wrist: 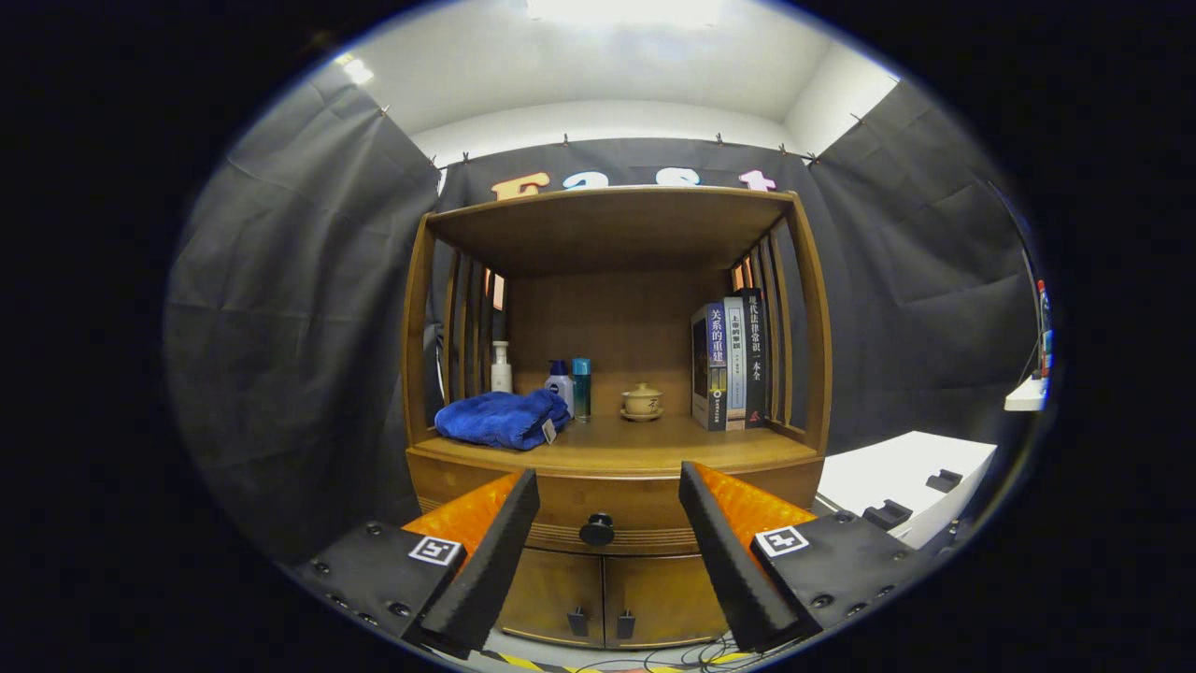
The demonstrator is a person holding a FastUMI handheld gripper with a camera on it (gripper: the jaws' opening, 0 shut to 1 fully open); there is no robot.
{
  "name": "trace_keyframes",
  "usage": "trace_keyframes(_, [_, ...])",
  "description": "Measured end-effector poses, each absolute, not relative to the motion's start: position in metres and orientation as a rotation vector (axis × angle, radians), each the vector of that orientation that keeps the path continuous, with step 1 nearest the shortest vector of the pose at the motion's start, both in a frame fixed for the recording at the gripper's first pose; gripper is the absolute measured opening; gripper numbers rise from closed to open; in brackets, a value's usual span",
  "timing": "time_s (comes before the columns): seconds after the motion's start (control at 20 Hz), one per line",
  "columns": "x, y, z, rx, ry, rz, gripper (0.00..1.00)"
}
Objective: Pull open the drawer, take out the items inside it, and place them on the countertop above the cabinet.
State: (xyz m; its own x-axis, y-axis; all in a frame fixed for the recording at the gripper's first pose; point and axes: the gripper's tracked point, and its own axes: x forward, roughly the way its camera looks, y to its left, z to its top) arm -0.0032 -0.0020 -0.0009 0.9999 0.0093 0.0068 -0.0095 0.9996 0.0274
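Low in the gripper view, the orange-and-black gripper [607,537] is spread wide, holding nothing. The round black drawer knob [597,530] sits dead ahead between its fingers, on the closed wooden drawer [645,509] under the countertop [654,447].

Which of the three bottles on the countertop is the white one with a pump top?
The leftmost bottle, behind the blue towel. The other two have blue caps. The open hand-held gripper hovers before the drawer knob.

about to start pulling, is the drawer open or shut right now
Shut: the drawer front sits flush with the cabinet, its knob ungrasped between the open fingers.
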Motion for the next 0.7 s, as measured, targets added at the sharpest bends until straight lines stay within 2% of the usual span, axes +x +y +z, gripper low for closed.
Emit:
trace_keyframes(0.3, [-0.003, 0.003, 0.0, 0.056, -0.022, 0.038, 0.98])
trace_keyframes(0.7, [0.076, -0.001, -0.052, 0.005, 0.014, -0.033, 0.98])
